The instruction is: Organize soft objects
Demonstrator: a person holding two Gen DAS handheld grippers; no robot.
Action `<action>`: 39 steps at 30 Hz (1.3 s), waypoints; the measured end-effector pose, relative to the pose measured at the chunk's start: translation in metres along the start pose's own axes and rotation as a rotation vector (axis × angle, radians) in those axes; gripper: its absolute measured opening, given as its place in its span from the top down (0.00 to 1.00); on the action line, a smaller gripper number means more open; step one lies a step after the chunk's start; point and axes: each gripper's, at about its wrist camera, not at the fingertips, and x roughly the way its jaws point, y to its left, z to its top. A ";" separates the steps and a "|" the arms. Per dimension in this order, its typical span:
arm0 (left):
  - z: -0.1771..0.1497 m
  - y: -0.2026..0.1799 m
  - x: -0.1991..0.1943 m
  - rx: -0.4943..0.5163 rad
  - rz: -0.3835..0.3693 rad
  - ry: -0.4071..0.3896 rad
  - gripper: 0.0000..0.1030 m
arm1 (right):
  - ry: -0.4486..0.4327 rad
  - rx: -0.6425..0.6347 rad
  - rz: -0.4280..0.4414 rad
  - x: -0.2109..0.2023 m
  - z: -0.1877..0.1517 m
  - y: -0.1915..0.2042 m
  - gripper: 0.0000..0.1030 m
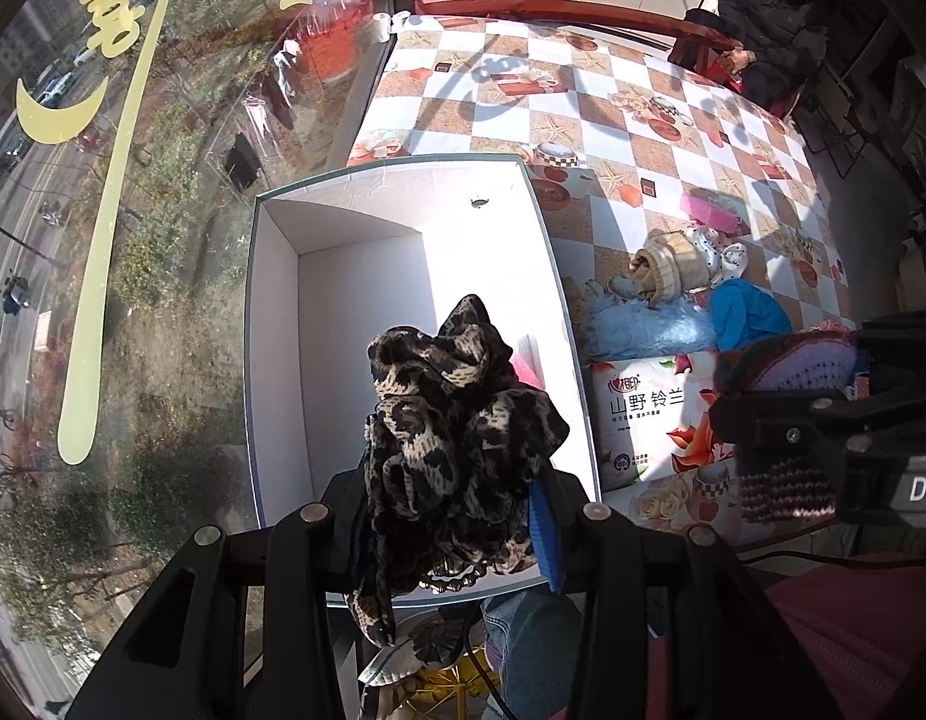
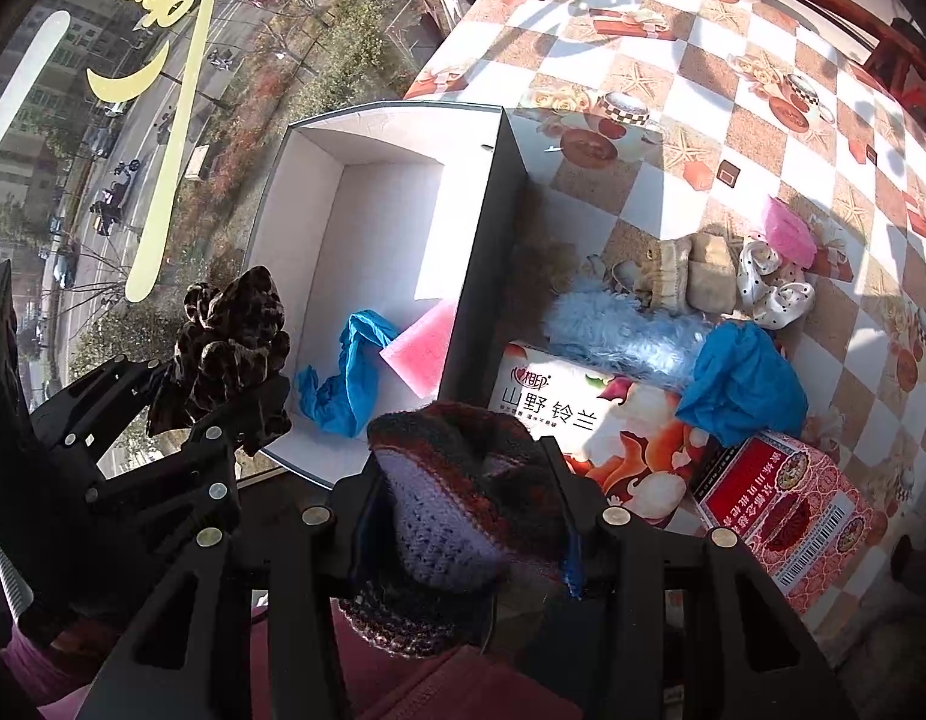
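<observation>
Left wrist view: the left gripper (image 1: 456,468) has its fingers clenched on a leopard-print scarf (image 1: 456,420) above the white box (image 1: 270,324). Right wrist view: the right gripper (image 2: 463,510) grasps a knitted hat (image 2: 456,492) near the box's corner, over the tabletop (image 2: 763,60).

Left fingers (image 1: 541,516) mostly behind leopard-print cloth (image 1: 456,420); knitted piece (image 2: 456,480) over right fingers (image 2: 574,564)

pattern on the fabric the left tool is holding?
Leopard print, tan and black, on the scarf. Shows best in the left wrist view.
</observation>
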 end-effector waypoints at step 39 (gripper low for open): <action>0.001 0.036 0.025 -0.152 -0.005 0.002 0.40 | -0.046 -0.092 0.000 0.013 0.088 0.067 0.52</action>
